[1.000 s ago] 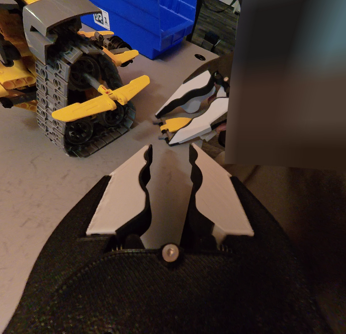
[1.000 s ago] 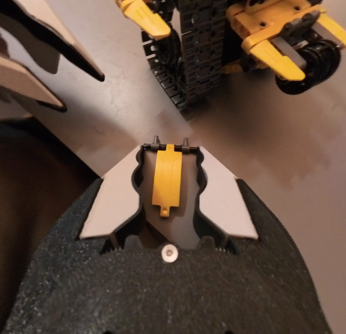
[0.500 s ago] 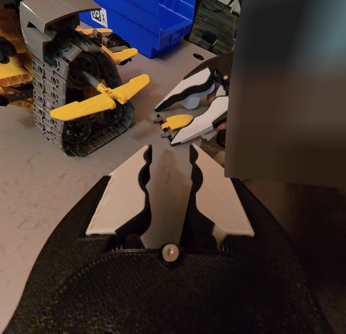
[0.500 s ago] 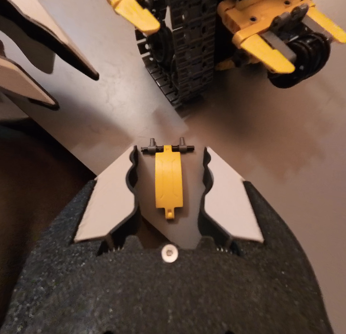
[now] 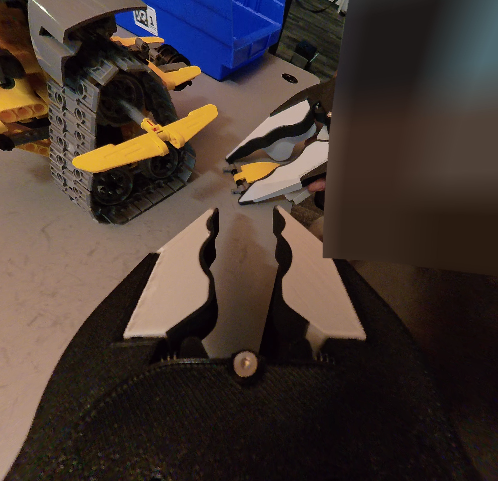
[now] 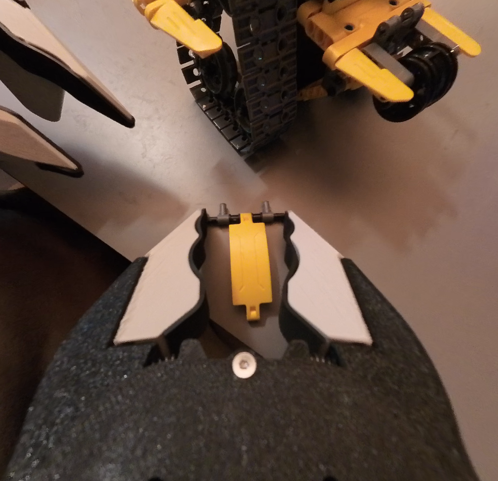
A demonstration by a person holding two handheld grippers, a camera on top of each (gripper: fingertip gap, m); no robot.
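My right gripper (image 6: 245,214) is shut on a small yellow blade piece (image 6: 249,265), its fingertips (image 6: 292,220) pinching the ends of the piece's black axle just over the grey table (image 6: 377,225). It also shows in the left wrist view (image 5: 233,180) with the yellow piece (image 5: 256,170) between its fingers. My left gripper (image 5: 245,211) is open and empty, low over the table's near edge, just left of the right one. A yellow and grey tracked brick vehicle (image 5: 80,144) with yellow blades stands ahead; it also shows in the right wrist view (image 6: 266,77).
A blue plastic bin (image 5: 215,23) stands behind the vehicle at the table's far side. A round cable hole (image 5: 289,77) is near the far corner. The table's edge runs diagonally at the lower left of the right wrist view (image 6: 89,230). My left gripper (image 6: 105,147) shows at upper left there.
Half a second ago the right gripper's fingers stood wider apart with the yellow piece lying loose on the table; now they have closed on its axle ends. The left gripper has barely moved.
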